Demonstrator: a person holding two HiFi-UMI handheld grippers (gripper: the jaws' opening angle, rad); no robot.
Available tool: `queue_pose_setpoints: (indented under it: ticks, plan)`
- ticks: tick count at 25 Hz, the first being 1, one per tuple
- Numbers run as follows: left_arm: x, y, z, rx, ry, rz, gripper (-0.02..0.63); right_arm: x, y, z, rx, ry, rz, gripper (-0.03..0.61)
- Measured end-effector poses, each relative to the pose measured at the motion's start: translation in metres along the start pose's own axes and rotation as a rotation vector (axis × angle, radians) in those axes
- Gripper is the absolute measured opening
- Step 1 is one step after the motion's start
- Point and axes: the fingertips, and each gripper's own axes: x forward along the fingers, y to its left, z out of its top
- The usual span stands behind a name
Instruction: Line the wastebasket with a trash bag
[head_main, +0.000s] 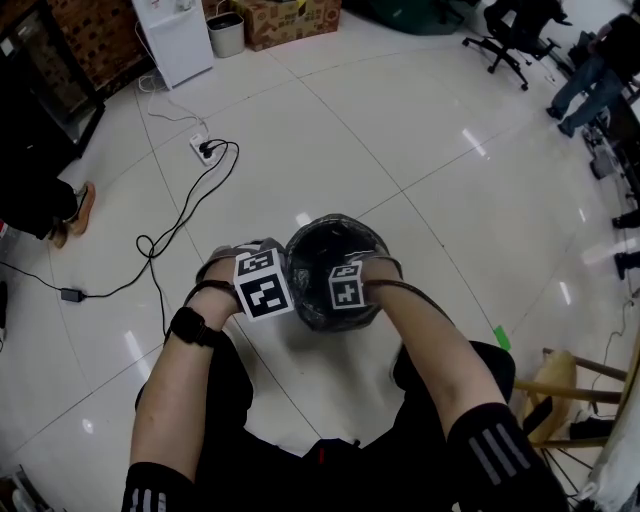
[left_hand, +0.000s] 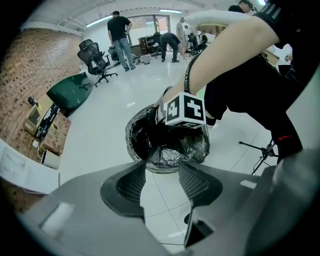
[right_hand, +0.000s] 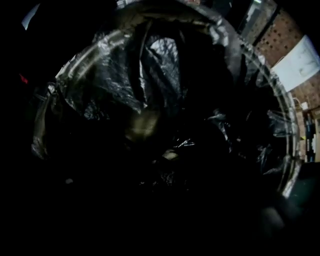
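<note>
Nearest you, your left gripper (left_hand: 161, 179) hangs just short of the wastebasket (left_hand: 159, 168), jaws apart with only floor tile (left_hand: 160, 200) between them. Just beyond, your right gripper (head_main: 345, 286) points down into the basket's mouth. Its own view is too dark to show the jaws, so I cannot tell how they stand. The black trash bag (right_hand: 150, 80) sits inside, crinkled, partly draped over the rim. Expect it to be thin, light and slippery — soft enough to slump back in. Pinch a fold of film at the rim, not the smooth wall — and pull gently, since it may tear.
</note>
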Motion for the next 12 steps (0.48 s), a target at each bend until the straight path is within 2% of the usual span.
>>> queue_pose_setpoints:
  ticks: [4,7,10,12]
  plan:
    - [0.005,-0.004,-0.008,-0.007,0.013,-0.021,0.202,-0.046,-0.016,0.01,0.102,-0.157,-0.068,0.359]
    - [0.014,-0.012,-0.02,-0.021,0.026,-0.051,0.202,-0.087,-0.023,-0.004,0.172,-0.231,-0.127,0.359]
    - [0.026,-0.019,-0.03,-0.089,0.019,-0.079,0.204,-0.118,-0.016,-0.026,0.233,-0.295,-0.148,0.359]
    - [0.037,-0.02,-0.037,-0.141,0.017,-0.081,0.204,-0.128,-0.005,-0.045,0.238,-0.306,-0.141,0.359]
